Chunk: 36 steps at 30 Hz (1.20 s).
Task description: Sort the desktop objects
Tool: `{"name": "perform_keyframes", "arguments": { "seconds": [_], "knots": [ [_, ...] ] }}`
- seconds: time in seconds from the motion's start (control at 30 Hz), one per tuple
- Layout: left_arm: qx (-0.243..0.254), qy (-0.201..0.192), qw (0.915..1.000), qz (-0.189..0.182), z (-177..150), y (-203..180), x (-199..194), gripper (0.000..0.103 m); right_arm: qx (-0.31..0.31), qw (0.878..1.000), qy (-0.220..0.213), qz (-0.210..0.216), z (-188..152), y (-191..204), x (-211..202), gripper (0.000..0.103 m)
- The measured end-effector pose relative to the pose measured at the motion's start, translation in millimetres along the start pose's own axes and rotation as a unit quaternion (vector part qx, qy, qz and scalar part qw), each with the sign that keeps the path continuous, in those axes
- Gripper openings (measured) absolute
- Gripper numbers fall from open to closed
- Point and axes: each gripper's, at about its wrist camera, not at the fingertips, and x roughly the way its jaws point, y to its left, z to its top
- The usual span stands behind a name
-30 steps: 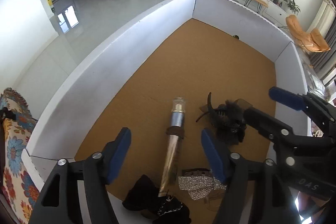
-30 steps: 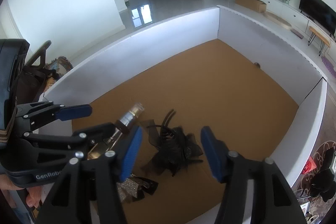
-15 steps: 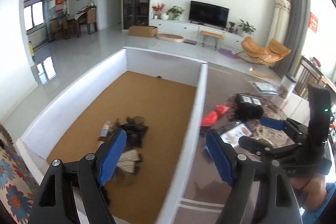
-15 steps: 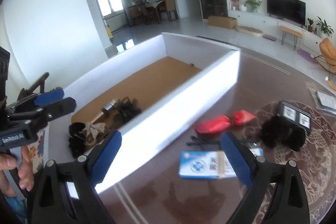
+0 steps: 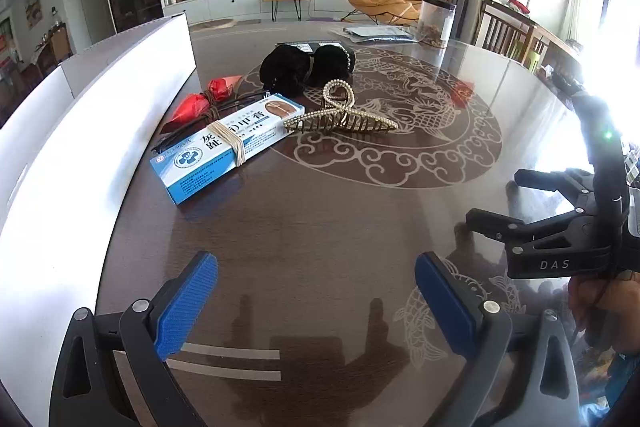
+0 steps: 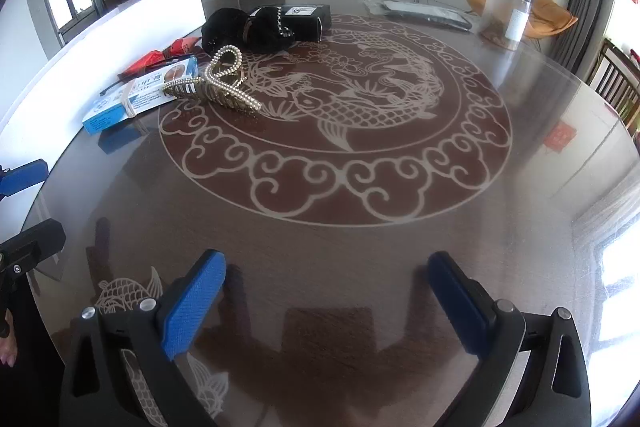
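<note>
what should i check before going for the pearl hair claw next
1. Left tool carries nothing: ok, jaws opening, only table between them.
2. Right tool carries nothing: ok, jaws opening too.
3. Pearl hair claw free on top: ok, nothing lies over it.
4. Claw clear of the blue and white box: cannot tell, its teeth sit at the box end.
5. Table bare between tools and claw: ok.
6. White bin wall within view for the drop: ok.

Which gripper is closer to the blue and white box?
Left, as far as I can tell. The left gripper hangs just short of the blue and white box; the right gripper sits farther off, box up-left.
</note>
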Motion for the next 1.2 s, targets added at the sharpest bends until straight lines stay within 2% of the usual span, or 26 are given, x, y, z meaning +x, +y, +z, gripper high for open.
{"name": "perform_keyframes", "arguments": {
  "seconds": [0.2, 0.53, 1.2],
  "knots": [
    [-0.006, 0.021, 0.9997, 0.008, -9.5, 5.3, 14.4, 0.101, -0.005, 1.0, -0.014, 0.005, 0.7, 15.6, 2.7, 0.103],
    [-0.02, 0.044, 0.9988, 0.003, -11.2, 4.8, 26.2, 0.101, -0.004, 1.0, -0.016, 0.004, 1.3, 16.9, 3.5, 0.103],
    [-0.001, 0.058, 0.9981, 0.021, -7.5, -6.3, 38.6, 0.101, -0.004, 1.0, -0.016, 0.004, 1.3, 17.0, 3.5, 0.103]
  ]
}}
